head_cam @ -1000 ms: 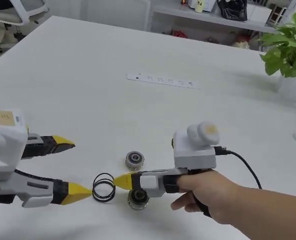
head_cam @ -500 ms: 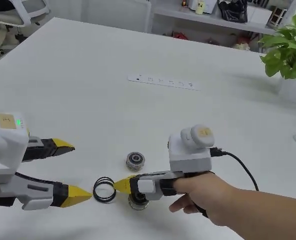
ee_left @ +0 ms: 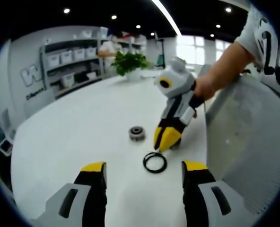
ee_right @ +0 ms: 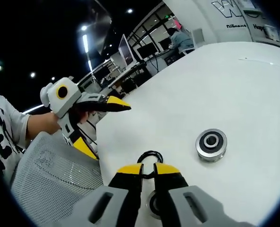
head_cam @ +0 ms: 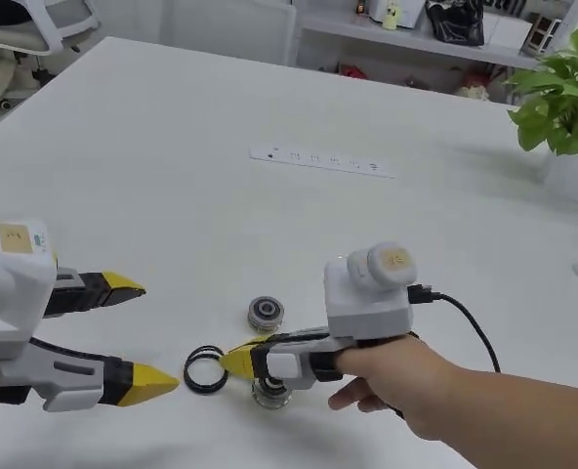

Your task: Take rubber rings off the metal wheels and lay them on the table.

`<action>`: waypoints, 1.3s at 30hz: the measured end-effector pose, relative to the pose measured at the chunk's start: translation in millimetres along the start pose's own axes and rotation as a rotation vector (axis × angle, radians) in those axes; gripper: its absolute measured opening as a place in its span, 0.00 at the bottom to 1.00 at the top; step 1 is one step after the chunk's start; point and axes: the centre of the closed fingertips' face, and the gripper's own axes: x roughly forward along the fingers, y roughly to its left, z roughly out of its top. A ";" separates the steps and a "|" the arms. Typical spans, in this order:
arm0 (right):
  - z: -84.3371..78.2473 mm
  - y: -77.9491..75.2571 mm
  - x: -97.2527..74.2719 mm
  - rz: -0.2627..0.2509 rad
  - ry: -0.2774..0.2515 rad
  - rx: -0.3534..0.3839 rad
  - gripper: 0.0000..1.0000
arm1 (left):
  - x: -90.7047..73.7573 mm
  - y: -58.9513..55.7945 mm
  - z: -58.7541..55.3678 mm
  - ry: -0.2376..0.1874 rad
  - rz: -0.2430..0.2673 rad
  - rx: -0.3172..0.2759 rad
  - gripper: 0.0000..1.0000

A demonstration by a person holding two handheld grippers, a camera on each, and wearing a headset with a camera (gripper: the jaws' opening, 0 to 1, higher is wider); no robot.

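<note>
Now, over the white surface [head_cam: 172,147], the left gripper [head_cam: 141,332] holds its jaws wide and empty, while the right gripper [head_cam: 235,361] has its jaws nearly closed above one metal wheel [head_cam: 269,396]. A second wheel [head_cam: 265,313] lies near, and the black rubber rings [head_cam: 204,369] lie flat on the surface between the two grippers.

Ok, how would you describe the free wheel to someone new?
On the white table, look between the left tool and the right tool. The free wheel lies just beyond the black rubber rings, untouched; its twin sits under the right tool's jaws.
</note>
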 end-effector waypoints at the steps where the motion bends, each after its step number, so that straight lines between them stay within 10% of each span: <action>1: 0.3 -0.1 -0.3 -0.001 -0.001 -0.002 0.08 | -0.1 -0.1 0.2 0.000 0.000 0.000 0.65; 39: 47.3 10.9 -58.2 -0.033 -0.138 -0.182 0.26 | -6.7 5.6 30.7 -0.034 0.010 0.024 0.67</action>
